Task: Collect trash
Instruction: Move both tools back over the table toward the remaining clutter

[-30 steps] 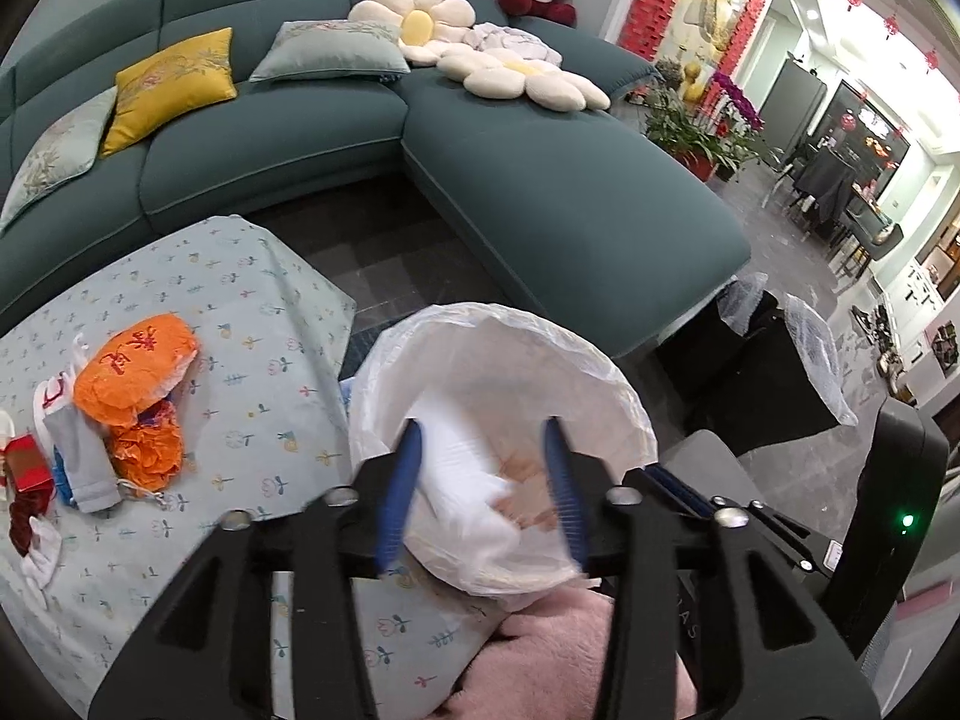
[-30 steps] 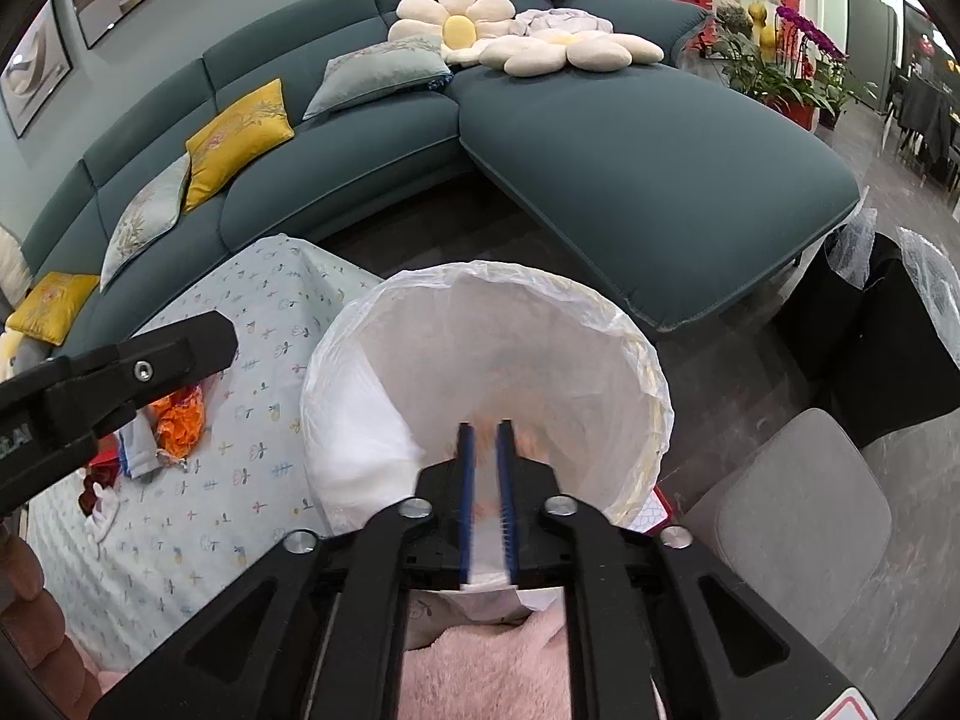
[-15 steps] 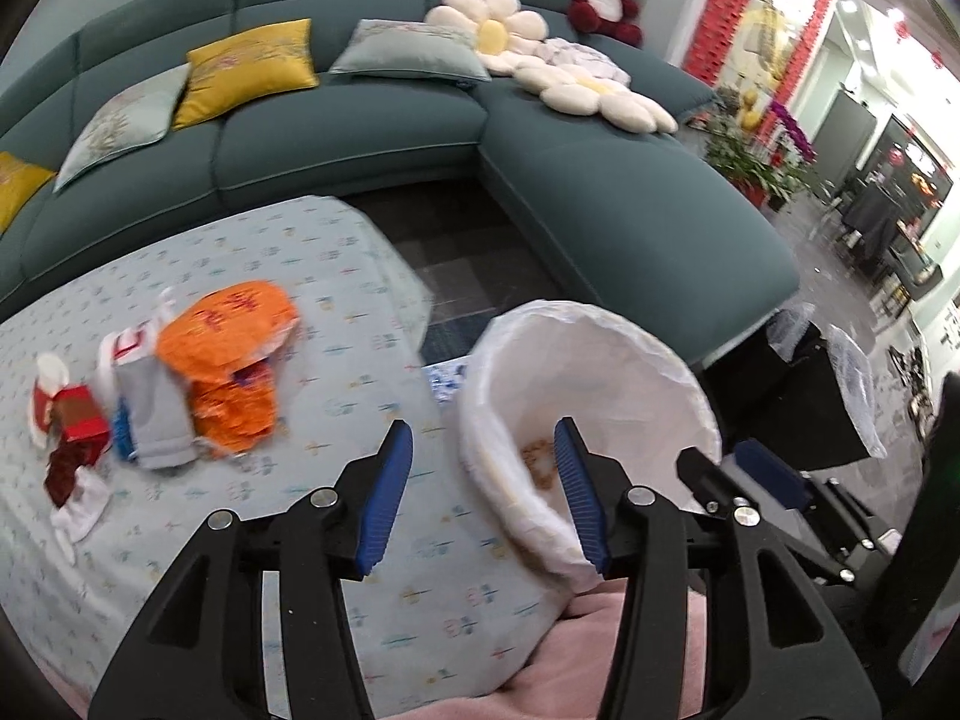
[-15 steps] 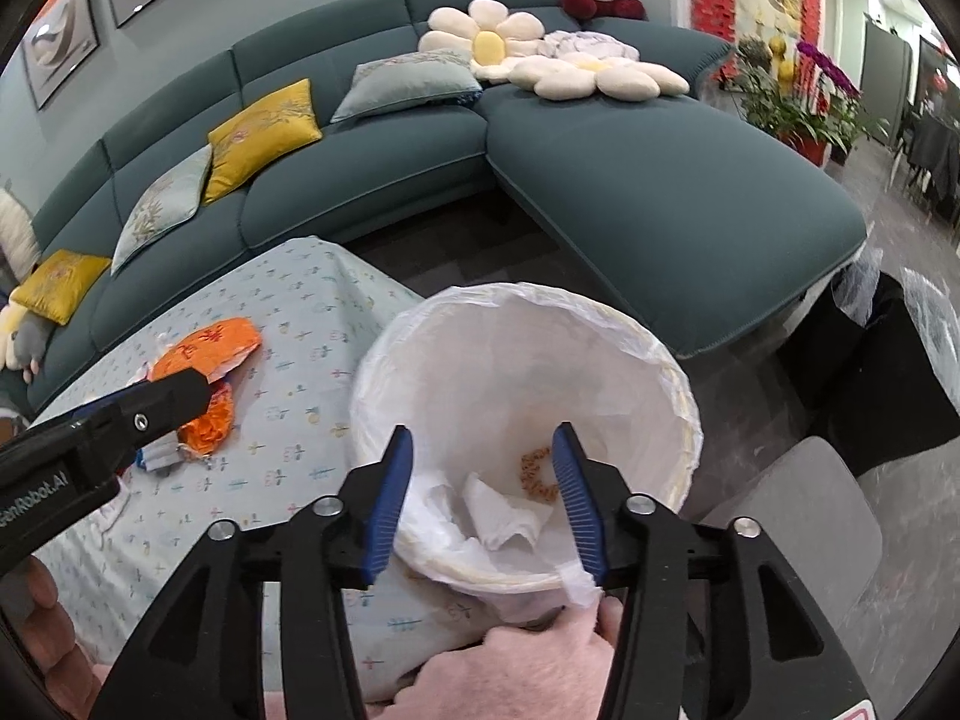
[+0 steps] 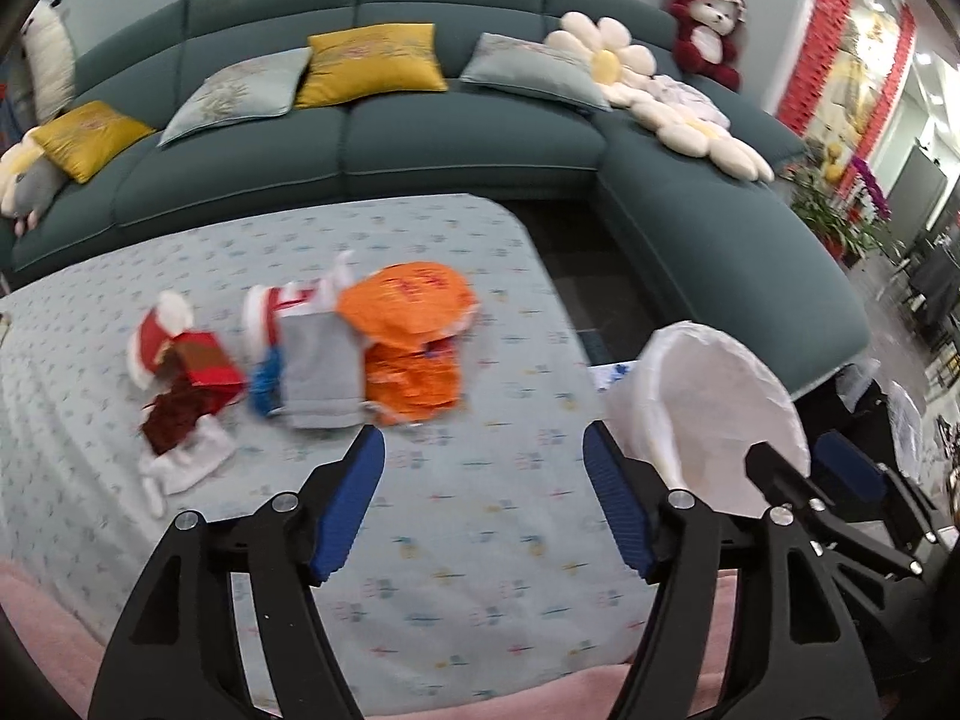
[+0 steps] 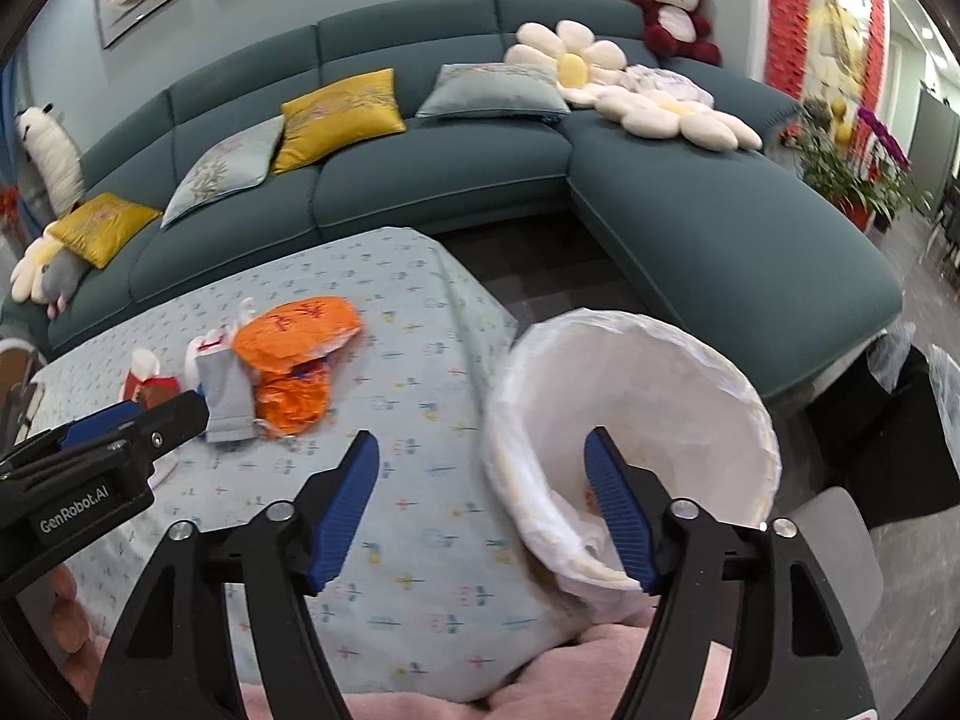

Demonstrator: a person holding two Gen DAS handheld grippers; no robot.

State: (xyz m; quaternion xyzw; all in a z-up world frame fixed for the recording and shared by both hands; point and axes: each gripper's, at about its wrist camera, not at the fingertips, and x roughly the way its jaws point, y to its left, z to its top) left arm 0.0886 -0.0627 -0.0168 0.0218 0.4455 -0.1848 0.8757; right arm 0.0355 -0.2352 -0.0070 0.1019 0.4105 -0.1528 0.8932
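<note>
Sofa point(image 5: 468, 138): teal, beyond the tabletop's far edge.
Cushions point(image 5: 372, 63): yellow, grey.
Plush bear point(image 6: 675, 9): red, sofa's corner.

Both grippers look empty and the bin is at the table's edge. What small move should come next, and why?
Probably reach the left gripper forward to the orange bag and close on it. Its jaws have just been opening, with nothing between them, and wrappers lie on the tablecloth ahead. The right gripper, also empty, sits by the bin.
</note>
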